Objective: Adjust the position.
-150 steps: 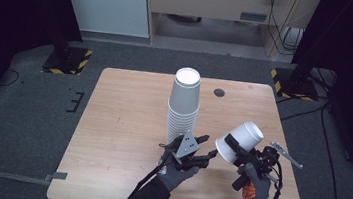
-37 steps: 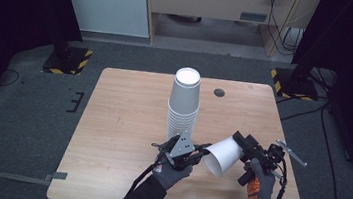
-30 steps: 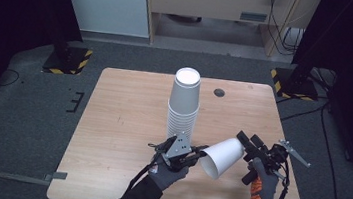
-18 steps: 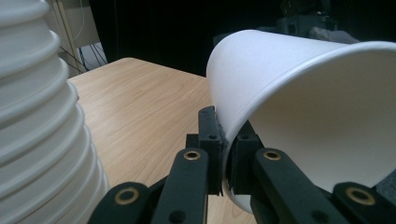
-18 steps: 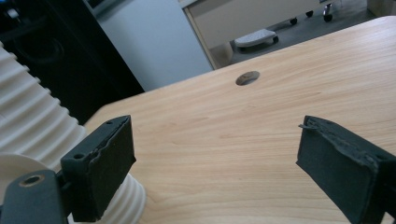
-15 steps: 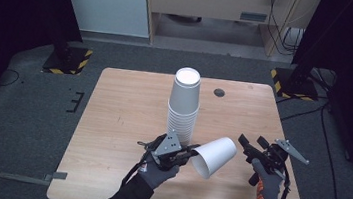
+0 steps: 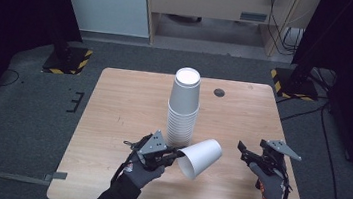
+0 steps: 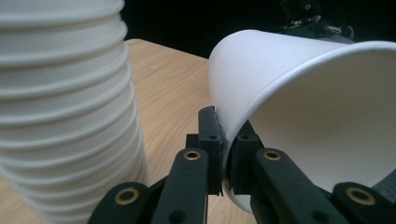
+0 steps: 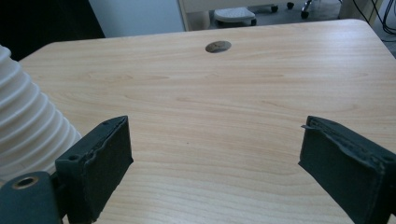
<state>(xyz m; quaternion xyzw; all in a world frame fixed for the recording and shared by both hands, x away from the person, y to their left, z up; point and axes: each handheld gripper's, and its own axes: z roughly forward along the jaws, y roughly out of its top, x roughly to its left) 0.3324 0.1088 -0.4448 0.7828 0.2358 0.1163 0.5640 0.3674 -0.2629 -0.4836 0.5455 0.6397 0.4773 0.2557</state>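
Observation:
A single white paper cup point(image 7: 201, 157) lies tilted on its side above the table's near middle, its mouth toward the front. My left gripper point(image 7: 176, 155) is shut on its rim; in the left gripper view the two pads pinch the cup's wall point(image 8: 299, 88) at the left gripper point(image 8: 224, 140). A tall stack of white cups point(image 7: 183, 108) stands upside down mid-table, just behind the held cup and close at the left as the stack point(image 8: 60, 98). My right gripper point(image 7: 251, 151) hovers to the right, open and holding nothing, its right gripper point(image 9: 215, 158) jaws wide apart.
The wooden table point(image 7: 129, 99) has a small dark grommet hole point(image 7: 219, 92) at the back right. The stack's ribbed edge point(image 9: 28, 126) sits beside my right gripper's left jaw. Dark floor and yellow-black striped stands point(image 7: 68, 59) surround the table.
The right gripper let go of the cup and drew back to the right. The left gripper, shut on the rim, carried the cup leftward.

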